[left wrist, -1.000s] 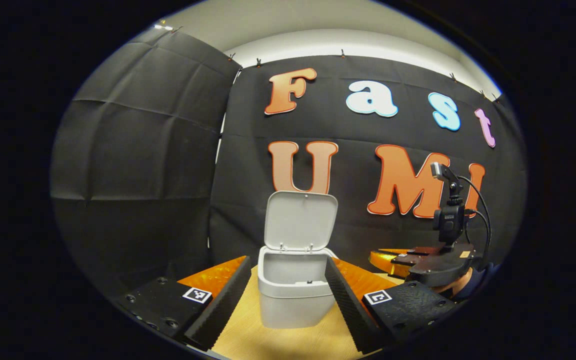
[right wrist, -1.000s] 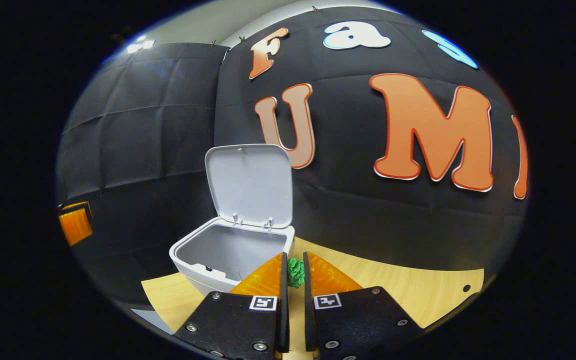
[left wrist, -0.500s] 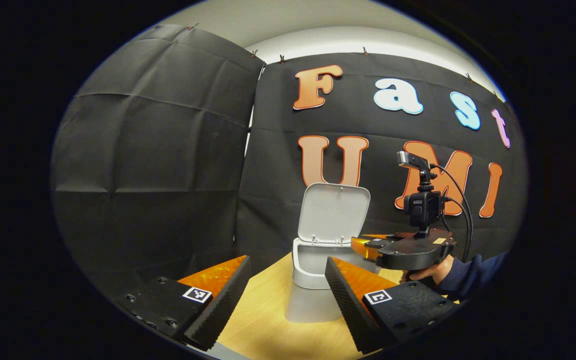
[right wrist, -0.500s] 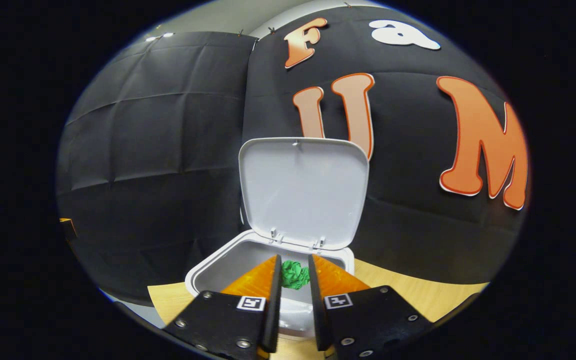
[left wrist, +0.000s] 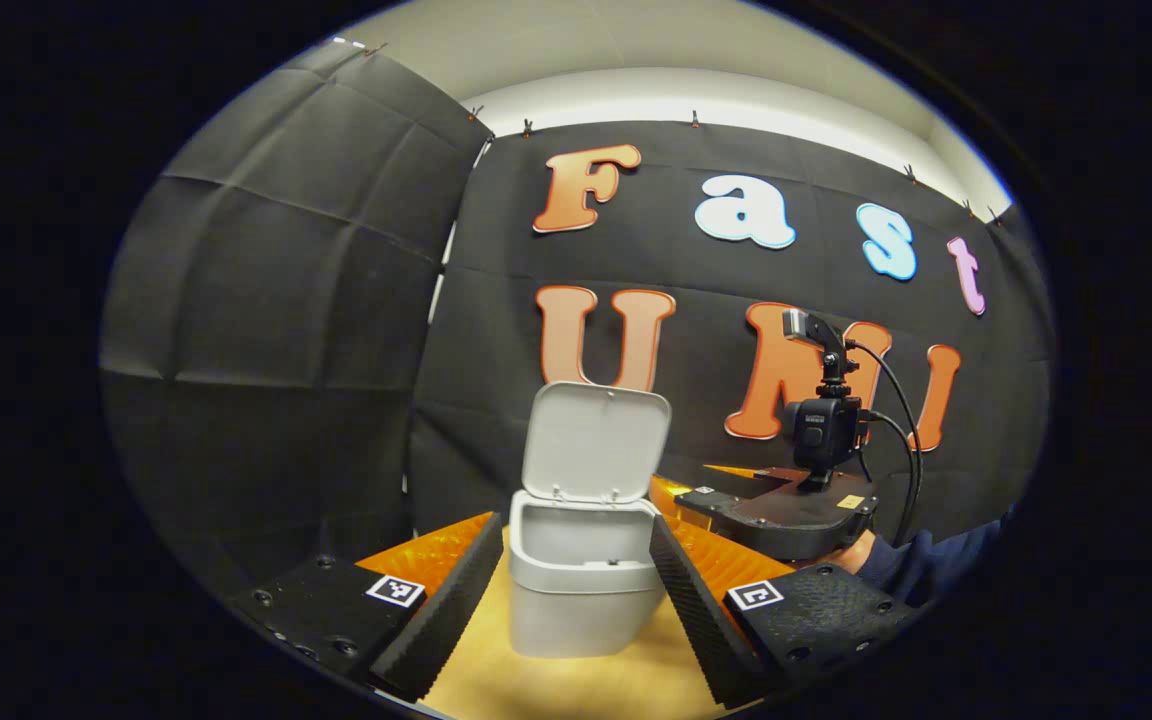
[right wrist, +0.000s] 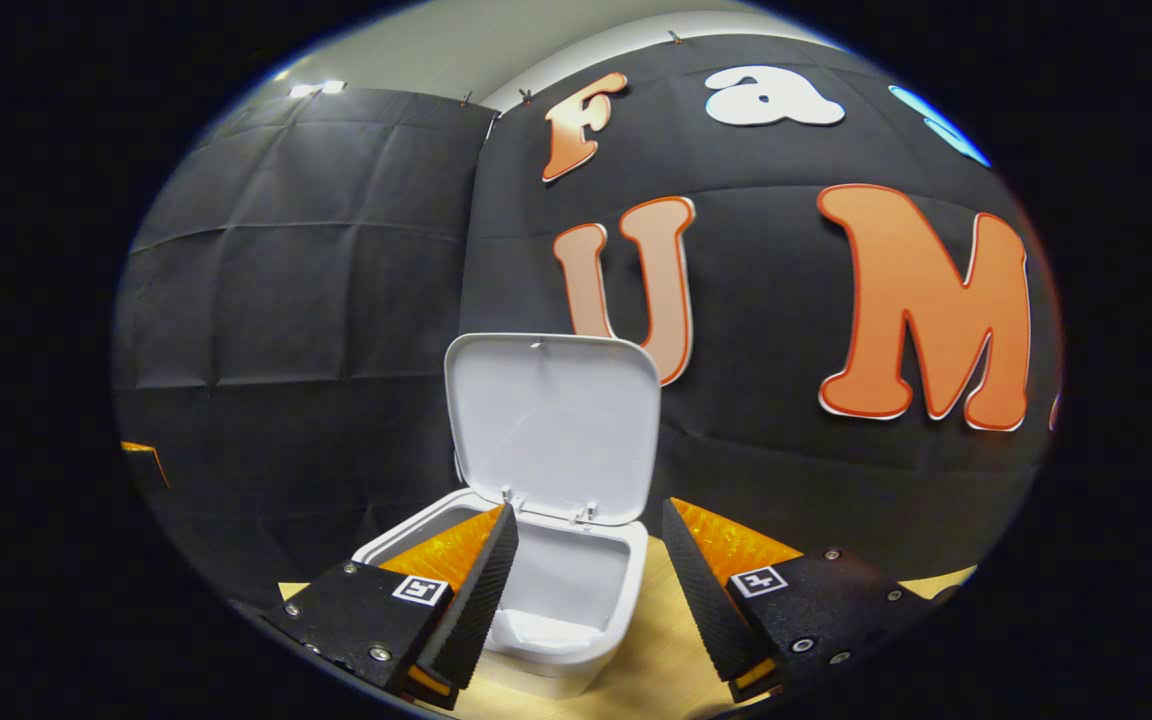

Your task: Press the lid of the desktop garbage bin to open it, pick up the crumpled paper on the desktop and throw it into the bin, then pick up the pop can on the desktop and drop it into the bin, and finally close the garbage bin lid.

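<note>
The white desktop bin (left wrist: 581,590) stands on the wooden table with its lid (left wrist: 596,440) swung up against the back wall. My left gripper (left wrist: 574,522) is open, a little in front of the bin, with nothing between its fingers. In the left gripper view the right gripper (left wrist: 771,512) hovers just right of the bin's rim, held by a hand (left wrist: 854,552). From the right gripper view I look down at the bin (right wrist: 561,600) and its raised lid (right wrist: 551,430). The right gripper (right wrist: 589,508) is open over the bin's mouth, its fingers bare.
The black cloth wall stands close behind the bin and wraps round on the left. Light wooden tabletop (left wrist: 576,690) shows in front of the bin and to its right (right wrist: 661,650). A dark sleeve (left wrist: 926,570) reaches in from the right.
The right gripper has opened over the bin, and the green crumpled paper it held is gone from between its fingers. The left gripper's view has swung back, with the bin centred.
</note>
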